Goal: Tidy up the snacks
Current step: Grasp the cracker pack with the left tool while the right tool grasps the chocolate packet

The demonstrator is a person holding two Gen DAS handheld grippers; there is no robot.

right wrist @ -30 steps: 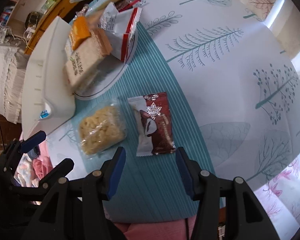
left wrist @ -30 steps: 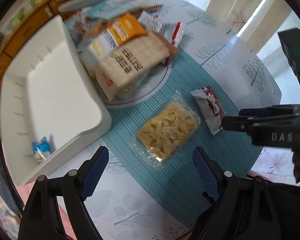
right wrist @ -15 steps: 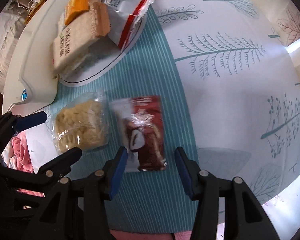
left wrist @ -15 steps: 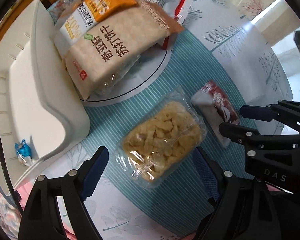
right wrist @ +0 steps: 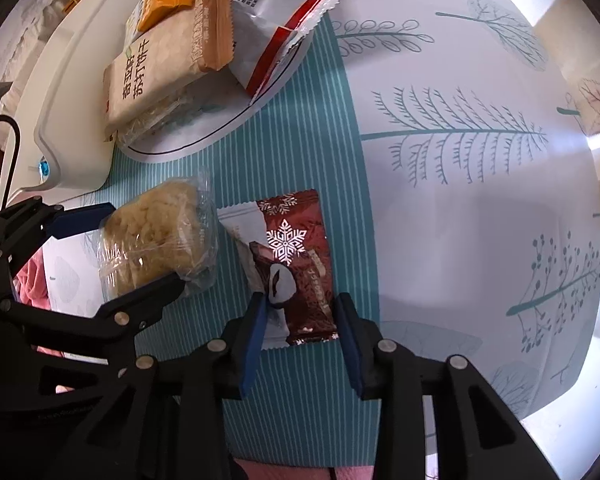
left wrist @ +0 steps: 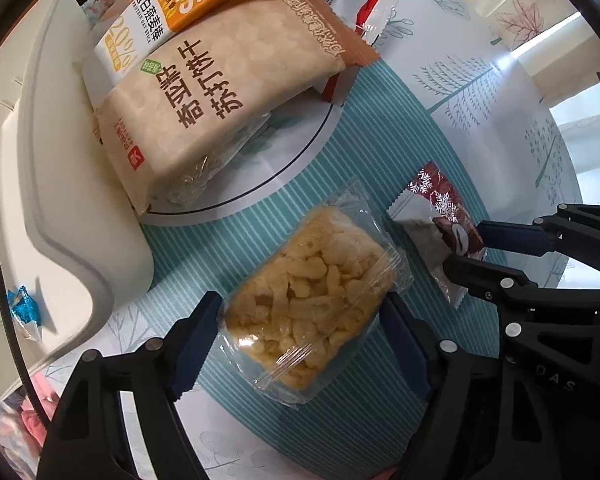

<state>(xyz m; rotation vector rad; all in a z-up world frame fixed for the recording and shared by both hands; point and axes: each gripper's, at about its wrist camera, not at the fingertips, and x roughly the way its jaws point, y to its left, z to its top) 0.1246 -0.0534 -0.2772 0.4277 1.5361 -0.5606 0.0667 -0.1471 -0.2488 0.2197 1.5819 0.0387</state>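
Note:
A clear packet of yellow puffed snack (left wrist: 312,304) lies on the teal striped mat (left wrist: 380,140). My left gripper (left wrist: 300,340) points down over it, jaws closing, one finger at each side of the wrapper without squeezing it. To its right lies a brown snowflake packet (right wrist: 296,264). My right gripper (right wrist: 302,320) straddles that packet's near end, jaws closing, pads close to its edges but not pressing. In the left wrist view the right gripper (left wrist: 466,248) shows at the brown packet (left wrist: 444,208). In the right wrist view the left gripper's fingers (right wrist: 84,216) flank the yellow packet (right wrist: 156,236).
A white bin (left wrist: 60,200) stands at the left with a blue-wrapped candy (left wrist: 22,312) inside. Beside it a white plate (left wrist: 260,196) carries a pile: a beige cracker bag (left wrist: 220,92), an orange oats bag (left wrist: 188,0) and a white-and-red bag (left wrist: 360,0). Tree-print tablecloth (right wrist: 460,160) stretches right.
Both grippers have sunk toward the table, each onto its own packet. Both pairs of jaws have narrowed, and the right gripper has rolled to line up with the brown packet.

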